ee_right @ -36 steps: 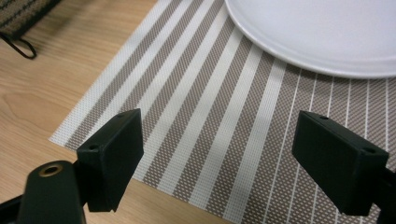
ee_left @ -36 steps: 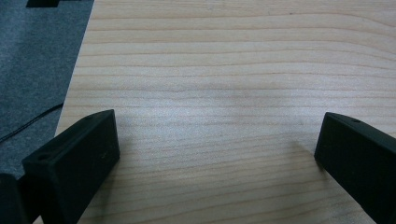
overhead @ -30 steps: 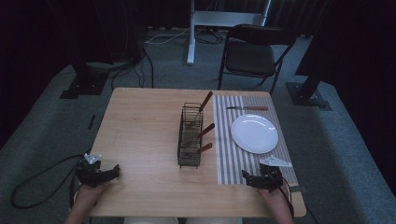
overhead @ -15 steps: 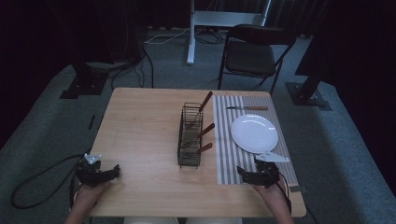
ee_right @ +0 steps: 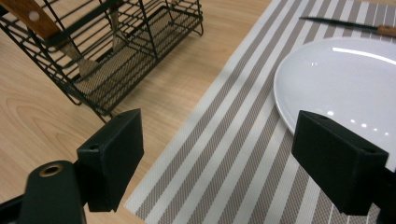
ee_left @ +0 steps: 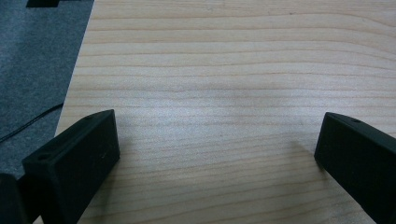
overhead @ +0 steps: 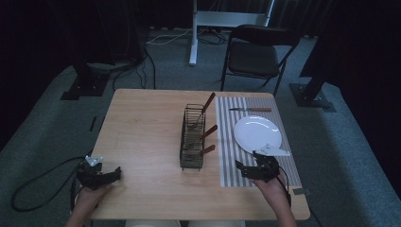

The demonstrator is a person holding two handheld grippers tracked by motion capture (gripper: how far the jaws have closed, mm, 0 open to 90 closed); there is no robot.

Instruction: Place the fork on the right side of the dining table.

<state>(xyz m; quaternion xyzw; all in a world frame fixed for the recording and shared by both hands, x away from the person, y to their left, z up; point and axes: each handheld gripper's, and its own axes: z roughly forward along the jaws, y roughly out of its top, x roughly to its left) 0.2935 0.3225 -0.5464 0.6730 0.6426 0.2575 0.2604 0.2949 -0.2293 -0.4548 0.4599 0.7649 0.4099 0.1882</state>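
Wooden-handled cutlery (overhead: 208, 132) sits in the wire rack (overhead: 193, 138) at my 11 o'clock. Right gripper (overhead: 254, 169) and left gripper (overhead: 100, 176) both have jaws apart, empty. I'd approach a handle slowly, squarely.

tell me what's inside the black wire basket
The wire basket holds three utensils with brown wooden handles sticking out toward the striped mat. Their metal ends lie behind the mesh, so what kind each one is cannot be made out.
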